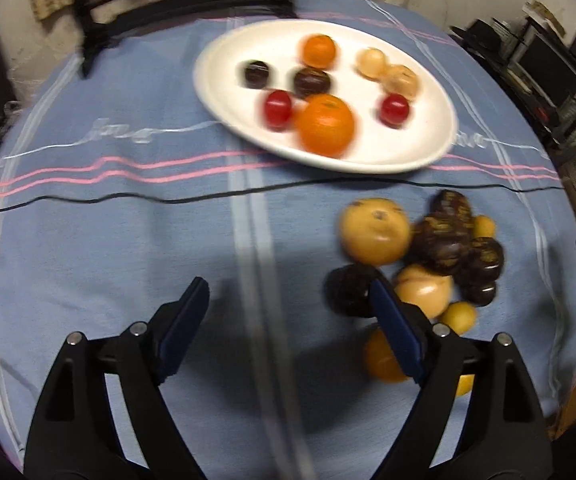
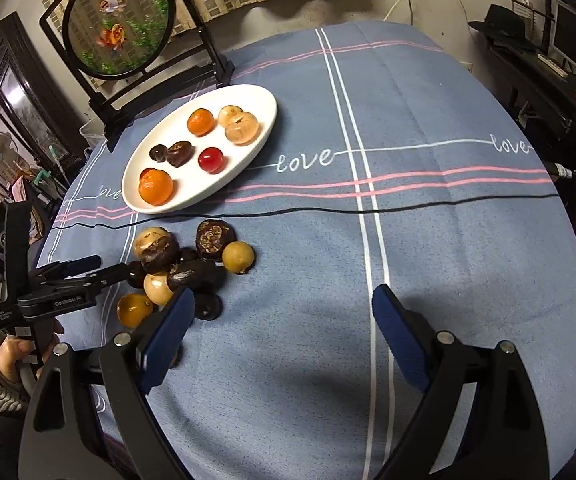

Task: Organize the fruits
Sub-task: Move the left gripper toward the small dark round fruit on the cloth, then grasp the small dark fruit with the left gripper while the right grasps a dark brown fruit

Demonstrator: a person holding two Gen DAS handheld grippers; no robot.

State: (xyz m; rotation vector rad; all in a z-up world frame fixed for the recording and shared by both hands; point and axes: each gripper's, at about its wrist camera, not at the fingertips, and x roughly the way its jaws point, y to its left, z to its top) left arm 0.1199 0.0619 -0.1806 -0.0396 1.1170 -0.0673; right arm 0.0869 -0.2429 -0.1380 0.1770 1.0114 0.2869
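- The right wrist view alone shows the left gripper [image 2: 127,270] from the side, reaching into the loose pile of fruit [image 2: 191,268] from the left, a hand [image 2: 15,354] with a knitted cuff on its handle.
- That view alone also shows a round painted screen [image 2: 117,26] on a black stand beyond the white plate [image 2: 255,128], and three "love" scripts on the blue cloth [image 2: 428,260].
- The left wrist view (blurred) alone shows two red fruits on the plate [image 1: 428,152]; the other view shows only one.
- Plate count in the left view: two oranges, two dark fruits, two pale ones, two red ones.
- The left gripper [image 1: 288,308] has jaws spread wide with bare cloth [image 1: 127,240] between them; nothing is held. The pile [image 1: 428,256] sits by the right-hand jaw and ahead of it, one dark fruit partly behind that jaw.
- The pile holds roughly ten fruits, dark and yellow-tan; exact count unclear.
- The right gripper [image 2: 283,304] is wide open and empty over bare surface; the pile lies ahead and left of its left jaw.
- One black cable [image 2: 408,208] crosses between plate and pile.
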